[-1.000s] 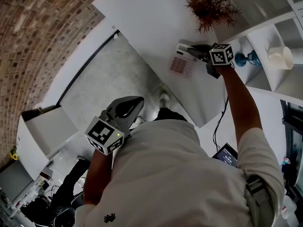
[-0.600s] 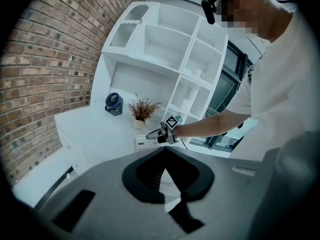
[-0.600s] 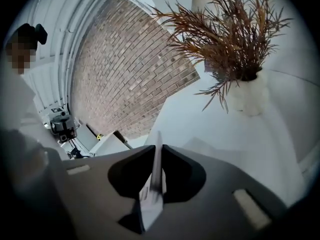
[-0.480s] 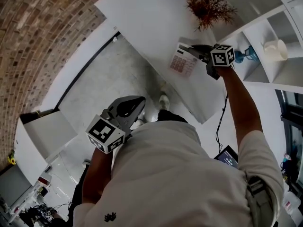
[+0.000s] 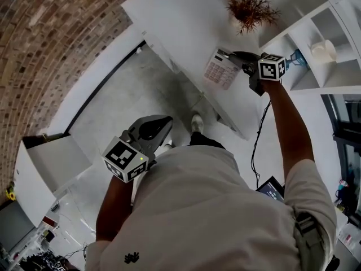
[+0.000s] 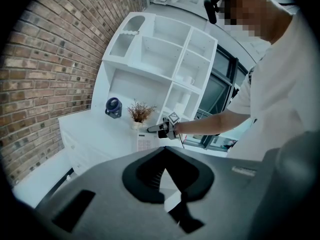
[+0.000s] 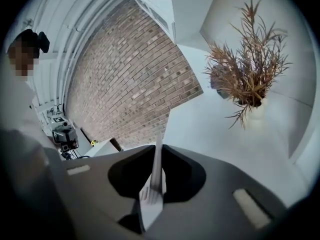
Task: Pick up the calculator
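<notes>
The calculator (image 5: 221, 69), white with pinkish keys, hangs tilted above the white table (image 5: 175, 21), no longer lying flat on it. My right gripper (image 5: 227, 55) is shut on the calculator's far end; its jaws have just been closing on it. In the right gripper view the calculator (image 7: 155, 184) shows edge-on between the jaws of the right gripper (image 7: 159, 151). The left gripper view shows the calculator (image 6: 145, 141) held out over the table. My left gripper (image 5: 167, 120) hangs low by my body, over the floor, jaws together and empty; its tips (image 6: 164, 151) meet.
A dried plant in a vase (image 5: 251, 7) stands on the table just beyond the calculator. White shelving (image 5: 333, 49) with a cup (image 5: 317, 49) rises at right. A dark blue fan (image 6: 113, 107) sits at the table's back. A low white cabinet (image 5: 53, 157) stands at left.
The right gripper has risen with the calculator, lifting it off the table and a little to the right. The left gripper keeps nearly the same spot in the head view.
</notes>
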A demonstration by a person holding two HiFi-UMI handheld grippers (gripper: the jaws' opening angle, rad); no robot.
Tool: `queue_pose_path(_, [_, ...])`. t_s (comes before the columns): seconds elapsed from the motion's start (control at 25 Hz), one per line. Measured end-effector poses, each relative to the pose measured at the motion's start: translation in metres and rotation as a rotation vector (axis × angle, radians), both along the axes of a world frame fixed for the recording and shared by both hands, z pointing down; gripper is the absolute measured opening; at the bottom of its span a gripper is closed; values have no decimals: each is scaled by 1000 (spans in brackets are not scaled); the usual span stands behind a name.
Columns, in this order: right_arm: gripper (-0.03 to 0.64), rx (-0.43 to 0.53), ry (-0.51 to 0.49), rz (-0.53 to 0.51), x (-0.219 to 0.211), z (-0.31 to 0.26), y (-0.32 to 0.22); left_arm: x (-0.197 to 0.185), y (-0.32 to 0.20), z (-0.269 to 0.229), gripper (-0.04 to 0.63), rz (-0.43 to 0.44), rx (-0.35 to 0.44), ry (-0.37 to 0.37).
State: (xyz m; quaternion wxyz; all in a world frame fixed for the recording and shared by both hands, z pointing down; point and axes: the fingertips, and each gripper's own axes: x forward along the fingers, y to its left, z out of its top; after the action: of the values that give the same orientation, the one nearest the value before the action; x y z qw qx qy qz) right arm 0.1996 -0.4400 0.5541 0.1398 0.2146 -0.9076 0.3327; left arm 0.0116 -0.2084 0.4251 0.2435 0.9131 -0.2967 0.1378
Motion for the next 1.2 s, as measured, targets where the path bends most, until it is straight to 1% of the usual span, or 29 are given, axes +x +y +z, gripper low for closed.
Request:
queue_pose_path(0.32, [58,45,-31,0,-35,-39,44,-34,42,-5,6,16,26,21])
queue_pose_path(0.56, [58,66,-57,-4,-59,-63,78,-52,76,-10,6,20,47,44])
queue_pose_path(0.92, [58,89,-76,-29,-94,-87,139,-77,131,-8,6,31,58,60])
queue_pose_path(1.2, [57,95,-93,-54,-117,-97,185,-90,167,-6,6,36,61,72])
